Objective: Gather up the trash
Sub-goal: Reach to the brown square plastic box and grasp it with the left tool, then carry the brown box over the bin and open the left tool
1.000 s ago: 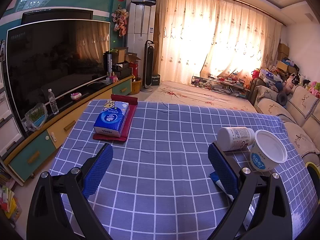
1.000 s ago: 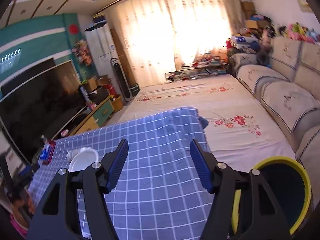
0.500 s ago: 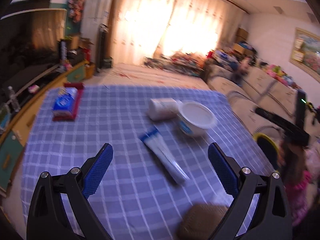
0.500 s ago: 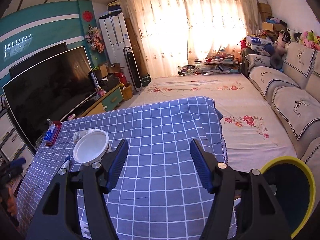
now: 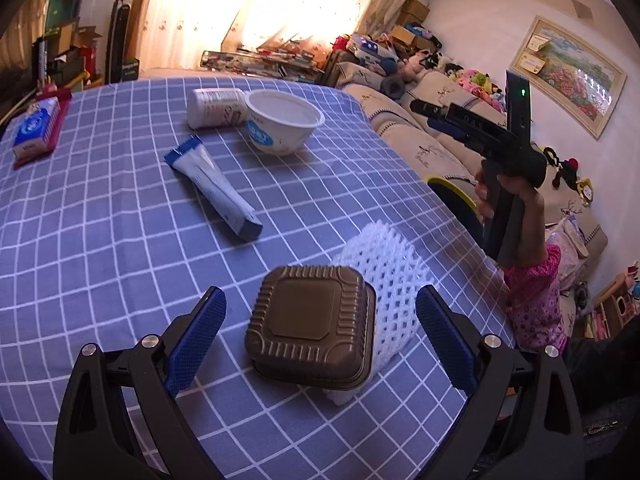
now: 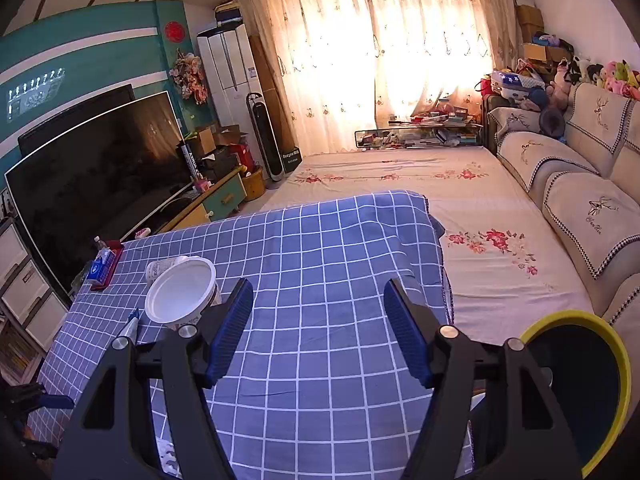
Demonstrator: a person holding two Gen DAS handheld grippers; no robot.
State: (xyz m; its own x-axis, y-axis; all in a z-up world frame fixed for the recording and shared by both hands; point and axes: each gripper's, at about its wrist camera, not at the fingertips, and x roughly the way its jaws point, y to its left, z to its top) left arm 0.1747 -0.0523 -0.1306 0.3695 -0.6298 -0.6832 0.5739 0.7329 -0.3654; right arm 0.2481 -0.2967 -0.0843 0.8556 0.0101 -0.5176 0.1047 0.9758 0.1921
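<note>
Closest to me on the left wrist view, my left gripper (image 5: 320,336) has its fingers (image 5: 196,340) spread wide, not touching anything, and a brown ribbed plastic container (image 5: 312,330) sits upside down on the worktop (image 5: 100,240) between them with clear gaps on both sides. Its right edge rests against a white foam mesh sleeve (image 5: 390,268), which lies just behind and beside it. A little further out on the blue checked cloth lies a blue and white tube (image 5: 214,188), flat and angled, apart from the container. Beyond that a white yoghurt tub (image 5: 282,126) stands upright and open, with a white bottle (image 5: 216,107) lying on its side touching it from behind. At the far left edge a blue tissue pack (image 5: 34,128) sits on a red tray (image 5: 16,162). To the right, off the worktop's edge, I see my right hand (image 5: 520,192) in a pink sleeve (image 5: 536,300) holding up the right gripper (image 5: 440,118), and below it the yellow rim of the trash bin (image 5: 444,180). On the right wrist view, the right gripper (image 6: 318,332) hangs over bare cloth with its fingers (image 6: 230,336) apart and nothing between them. The bin (image 6: 616,360) is low at the right beside the worktop, and the tub (image 6: 180,290) and tube tip (image 6: 130,324) sit to the left. Further off are the floor covering with flowers (image 6: 460,200), the sofa (image 6: 580,184), the television (image 6: 92,172) and the bright curtains (image 6: 400,60).
</note>
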